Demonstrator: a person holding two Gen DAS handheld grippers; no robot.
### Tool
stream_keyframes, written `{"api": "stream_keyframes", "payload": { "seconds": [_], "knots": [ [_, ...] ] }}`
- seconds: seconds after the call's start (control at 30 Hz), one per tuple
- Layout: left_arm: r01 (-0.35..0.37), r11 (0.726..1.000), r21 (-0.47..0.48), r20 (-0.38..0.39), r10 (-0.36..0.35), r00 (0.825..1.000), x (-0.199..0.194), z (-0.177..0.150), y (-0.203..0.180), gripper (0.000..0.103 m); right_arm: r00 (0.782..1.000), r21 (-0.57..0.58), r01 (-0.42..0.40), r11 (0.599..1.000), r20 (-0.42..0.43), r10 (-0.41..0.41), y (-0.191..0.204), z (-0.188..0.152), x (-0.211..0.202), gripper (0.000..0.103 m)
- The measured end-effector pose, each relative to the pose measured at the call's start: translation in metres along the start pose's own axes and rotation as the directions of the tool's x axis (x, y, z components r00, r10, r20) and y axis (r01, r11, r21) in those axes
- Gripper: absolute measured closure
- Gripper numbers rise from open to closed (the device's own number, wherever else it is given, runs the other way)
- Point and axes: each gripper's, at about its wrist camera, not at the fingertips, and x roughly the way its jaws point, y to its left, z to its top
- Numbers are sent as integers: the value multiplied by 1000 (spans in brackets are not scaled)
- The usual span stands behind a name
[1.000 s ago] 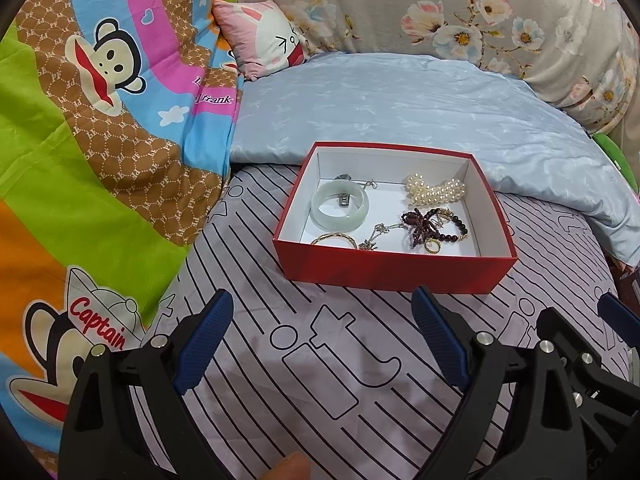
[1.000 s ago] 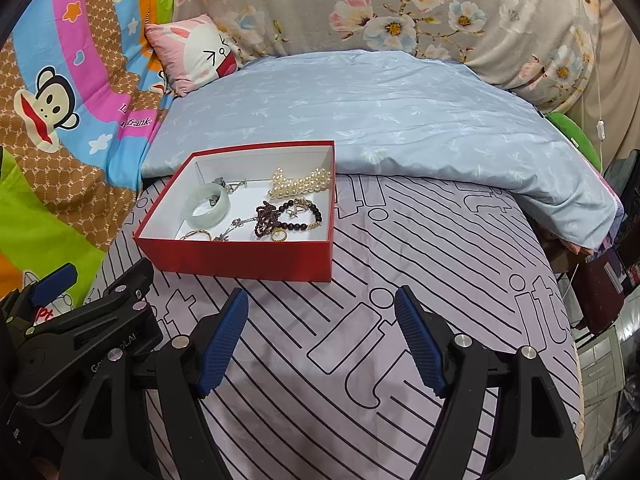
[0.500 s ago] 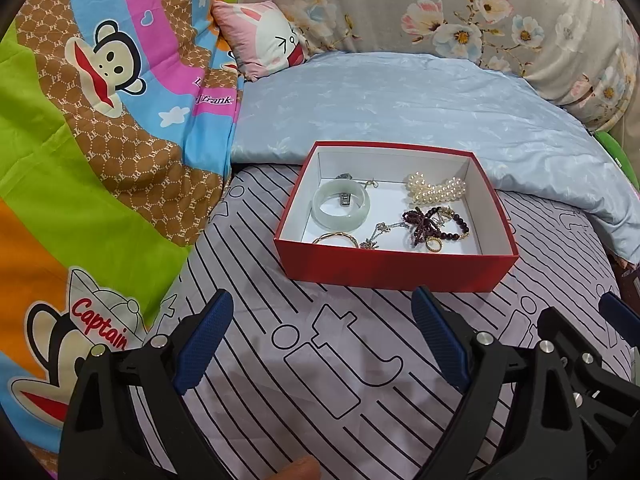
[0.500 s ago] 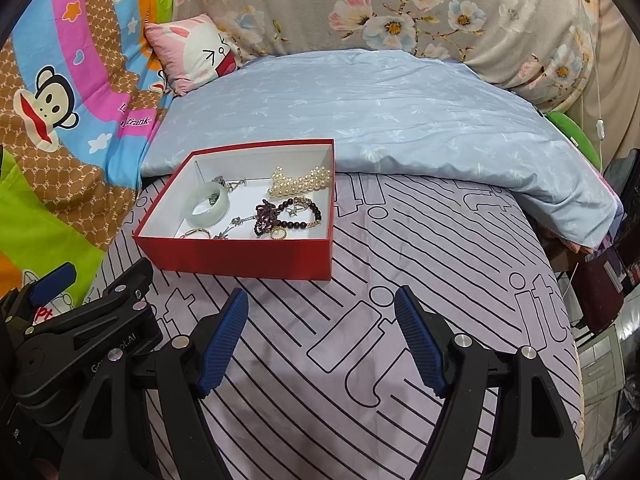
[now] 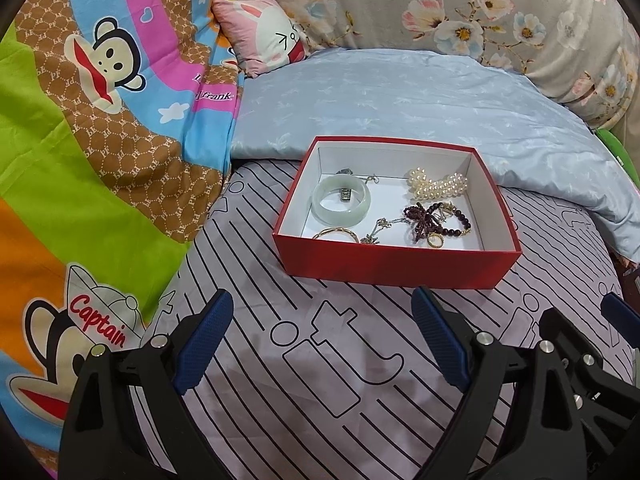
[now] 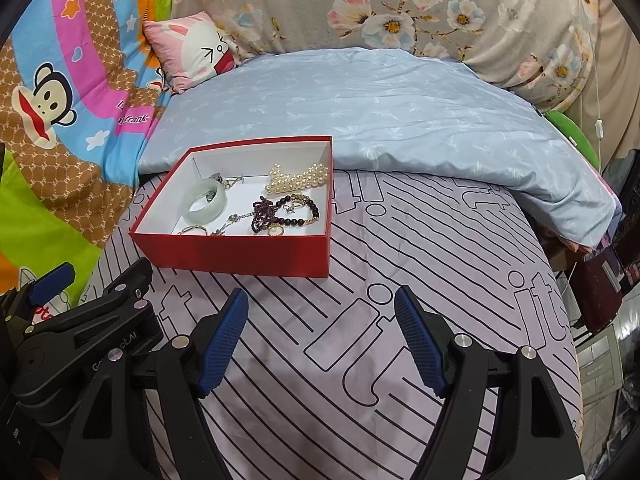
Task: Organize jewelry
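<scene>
Bedding fills both views: a lilac bed sheet (image 5: 320, 380) printed with black lines and outlined shapes, a pale blue quilt (image 5: 400, 100) folded across it toward 12 o'clock, a floral cushion (image 6: 400, 8) behind that, and a bright cartoon-monkey blanket (image 5: 100, 120) banked up at 9 o'clock. A small pink rabbit pillow (image 5: 264, 32) sits at 11 o'clock where the blanket meets the quilt.

On the sheet stands a red box (image 5: 392, 268) with a white inside, its far edge touching the quilt. Within it lie a pale green bangle (image 5: 341, 200) at the left, a pearl strand (image 5: 438, 185) at the far right, a dark purple bead bracelet (image 5: 432, 220) just in front of the pearls, a thin gold bangle (image 5: 335, 234) at the near left wall, and a gold ring (image 5: 435, 240) by the near wall (a fine chain lies tangled between them, too small to read clearly).

Left gripper (image 5: 322, 340) hovers over the sheet at 6 o'clock of the box, jaws spread wide with nothing between them. Right gripper (image 6: 320, 336) hangs beside it, to the right of the box, likewise wide and empty; neither touches the box.
</scene>
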Motion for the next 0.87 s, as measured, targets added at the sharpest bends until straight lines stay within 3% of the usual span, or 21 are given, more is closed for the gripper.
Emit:
{"api": "stream_keyframes", "payload": {
  "seconds": [0.87],
  "knots": [
    [-8,1000,25,9,8,1000,0,-1,-2,15,1000,13,12,1000,-2,-12,3,2,4,29]
  ]
}}
